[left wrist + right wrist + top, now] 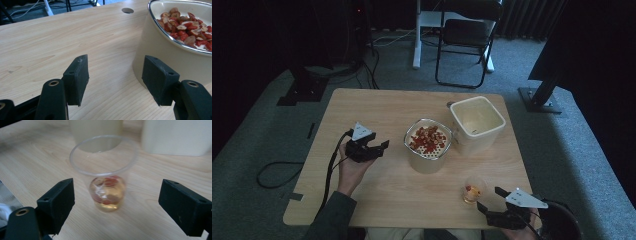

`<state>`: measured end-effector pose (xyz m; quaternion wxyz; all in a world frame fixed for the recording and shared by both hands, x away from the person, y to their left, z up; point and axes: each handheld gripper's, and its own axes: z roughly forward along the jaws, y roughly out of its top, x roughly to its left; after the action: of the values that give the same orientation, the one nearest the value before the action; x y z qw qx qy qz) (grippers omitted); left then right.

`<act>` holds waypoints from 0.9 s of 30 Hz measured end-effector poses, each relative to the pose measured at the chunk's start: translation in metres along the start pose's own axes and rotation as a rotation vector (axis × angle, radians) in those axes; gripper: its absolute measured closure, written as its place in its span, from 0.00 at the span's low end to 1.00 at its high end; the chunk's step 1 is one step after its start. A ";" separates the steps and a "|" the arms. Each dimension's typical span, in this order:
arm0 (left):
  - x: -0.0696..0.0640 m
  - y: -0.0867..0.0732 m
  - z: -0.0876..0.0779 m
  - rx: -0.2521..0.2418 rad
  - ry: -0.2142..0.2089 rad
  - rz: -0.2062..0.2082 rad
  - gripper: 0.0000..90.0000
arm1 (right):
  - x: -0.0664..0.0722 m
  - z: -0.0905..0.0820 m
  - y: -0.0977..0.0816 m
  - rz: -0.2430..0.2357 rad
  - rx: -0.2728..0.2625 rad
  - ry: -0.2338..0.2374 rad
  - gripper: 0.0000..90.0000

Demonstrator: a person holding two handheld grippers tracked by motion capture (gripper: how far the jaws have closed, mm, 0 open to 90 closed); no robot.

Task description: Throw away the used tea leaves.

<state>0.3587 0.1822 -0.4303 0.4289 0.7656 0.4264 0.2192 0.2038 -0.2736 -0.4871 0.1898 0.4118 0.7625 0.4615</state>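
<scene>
Dim room, grey carpet (562, 145), a black folding chair (467, 40) behind the light wooden table (377, 110), cables (362, 70) trailing around.

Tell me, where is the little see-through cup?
The clear cup stands on the table's near right part in the high view, just in front of the open right gripper, below the strainer pot of red pieces.

Lab-like room: grey carpet (562, 150), folding chair (464, 35), floor cables (277, 172), stand bases (539, 97), wooden table (377, 110).

The left gripper (379, 145) hangs over the table's left half, jaws spread wide and aimed right; the right gripper (492, 199) sits at the near right edge, jaws parted wide, nothing clamped
</scene>
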 end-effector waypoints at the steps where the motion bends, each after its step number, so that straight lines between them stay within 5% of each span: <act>1: 0.000 0.000 0.000 0.000 0.000 0.000 0.43 | 0.000 0.000 0.000 0.000 0.000 0.000 0.15; 13: -0.002 -0.002 0.003 0.006 0.001 0.000 0.44 | -0.003 0.050 0.009 -0.011 -0.039 0.054 0.19; 18: -0.004 -0.003 0.005 0.006 -0.002 0.000 0.44 | 0.006 0.064 0.019 -0.076 -0.061 0.042 0.31; 27: -0.003 -0.005 0.004 0.004 0.000 -0.003 0.44 | 0.017 0.075 0.026 -0.139 -0.056 0.004 0.30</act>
<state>0.3577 0.1789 -0.4362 0.4276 0.7657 0.4283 0.2177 0.2560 -0.2131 -0.5007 0.2312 0.3517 0.7765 0.4690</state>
